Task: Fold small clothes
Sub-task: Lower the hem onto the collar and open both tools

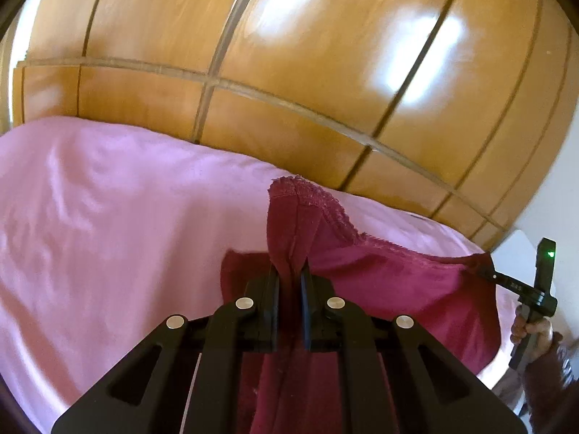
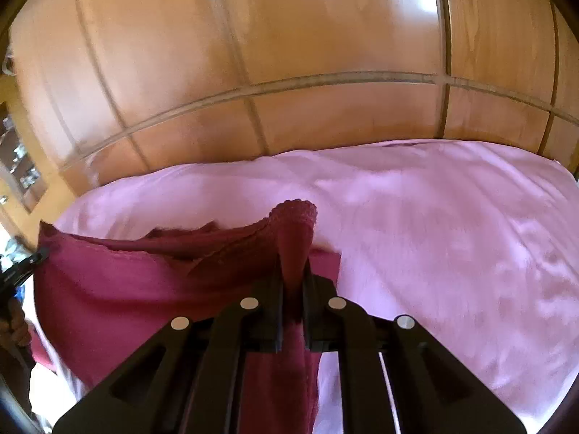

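Observation:
A small dark red garment (image 1: 391,282) with a lace edge hangs stretched between my two grippers above a pink bed sheet (image 1: 108,217). My left gripper (image 1: 289,271) is shut on one corner of it, and cloth sticks up past the fingertips. My right gripper (image 2: 294,271) is shut on the opposite corner of the garment (image 2: 126,289). The right gripper also shows at the far right of the left wrist view (image 1: 486,271), pinching the cloth. The left gripper shows at the left edge of the right wrist view (image 2: 43,253).
The pink sheet (image 2: 452,235) covers a bed. A glossy wooden wardrobe (image 1: 289,54) with panelled doors stands right behind it. A shelf with small items (image 2: 18,166) is at the far left of the right wrist view.

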{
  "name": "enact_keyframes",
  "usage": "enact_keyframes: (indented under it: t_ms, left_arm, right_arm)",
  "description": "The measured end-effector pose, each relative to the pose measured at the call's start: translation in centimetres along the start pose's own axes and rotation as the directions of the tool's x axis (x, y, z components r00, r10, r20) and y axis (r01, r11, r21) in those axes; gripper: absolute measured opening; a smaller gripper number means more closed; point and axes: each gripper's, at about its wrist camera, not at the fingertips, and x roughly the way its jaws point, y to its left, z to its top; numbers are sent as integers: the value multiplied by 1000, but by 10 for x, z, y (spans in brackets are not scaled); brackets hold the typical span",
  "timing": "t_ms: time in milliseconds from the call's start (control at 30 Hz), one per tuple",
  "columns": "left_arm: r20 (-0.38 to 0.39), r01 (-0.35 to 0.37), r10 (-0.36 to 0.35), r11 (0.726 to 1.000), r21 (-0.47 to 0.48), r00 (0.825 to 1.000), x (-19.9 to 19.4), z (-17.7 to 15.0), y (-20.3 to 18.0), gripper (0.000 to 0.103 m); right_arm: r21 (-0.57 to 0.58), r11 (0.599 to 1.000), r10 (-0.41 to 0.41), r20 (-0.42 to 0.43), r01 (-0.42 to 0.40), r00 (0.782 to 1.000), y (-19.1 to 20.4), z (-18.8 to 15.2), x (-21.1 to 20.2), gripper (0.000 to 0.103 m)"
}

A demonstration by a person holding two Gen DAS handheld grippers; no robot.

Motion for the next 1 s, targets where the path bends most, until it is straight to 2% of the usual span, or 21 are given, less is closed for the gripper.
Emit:
enact_keyframes:
  t_ms: [100, 200, 333, 400, 467, 533, 567, 600, 633, 700, 767, 833, 900, 1000]
  left_arm:
    - [-43, -62, 62, 998, -11, 997, 40, 12, 8, 8]
    - [-102, -146, 144, 989, -6, 984, 79, 11, 17, 8]
    - [-221, -269, 266, 963, 19, 938, 128, -7, 35, 9]
    - [-213, -274, 274, 961, 32, 938, 128, -9, 34, 9]
    - [-208, -291, 299, 954, 68, 931, 120, -7, 27, 9]
    - [-187, -305, 316, 948, 88, 930, 108, -7, 20, 17]
    - [-164, -329, 342, 939, 101, 925, 96, -8, 16, 26]
    - [-133, -347, 359, 932, 110, 924, 83, -11, 13, 28]
    - [-113, -339, 350, 935, 107, 930, 76, -11, 12, 28]
    - [-88, -274, 280, 958, 80, 956, 49, -22, 7, 28]
    - [-87, -243, 251, 966, 92, 964, 33, -36, -3, 28]
    - [-82, -204, 214, 972, 114, 973, 18, -55, -13, 28]
    - [-114, -164, 179, 978, 129, 977, 12, -77, -19, 28]
    - [-141, -181, 209, 966, 185, 968, 15, -101, -28, 29]
  right_arm:
    - [25, 999, -43, -44, 44, 998, -7, 13, 37, 7]
    - [26, 996, -85, -102, 88, 991, -10, 14, 74, 7]
    - [-21, 992, -128, -169, 126, 977, -6, 3, 111, 8]
    - [-53, 989, -144, -162, 137, 976, -4, -1, 111, 14]
    - [-32, 995, -98, -164, 94, 982, -9, 0, 101, 36]
    - [14, 1000, -22, -144, 25, 989, -19, -4, 74, 48]
    - [23, 1000, 9, -136, -5, 991, -23, -9, 61, 49]
    - [34, 999, 41, -134, -37, 990, -27, -14, 50, 49]
    - [57, 995, 90, -137, -83, 986, -32, -23, 36, 49]
    - [86, 984, 169, -147, -158, 975, -41, -39, 12, 49]
    - [107, 969, 236, -155, -221, 959, -46, -58, -11, 51]
    - [134, 947, 311, -170, -291, 935, -49, -81, -29, 50]
    - [120, 943, 330, -197, -311, 923, -46, -105, -40, 50]
    - [107, 945, 327, -230, -310, 917, -39, -124, -38, 43]
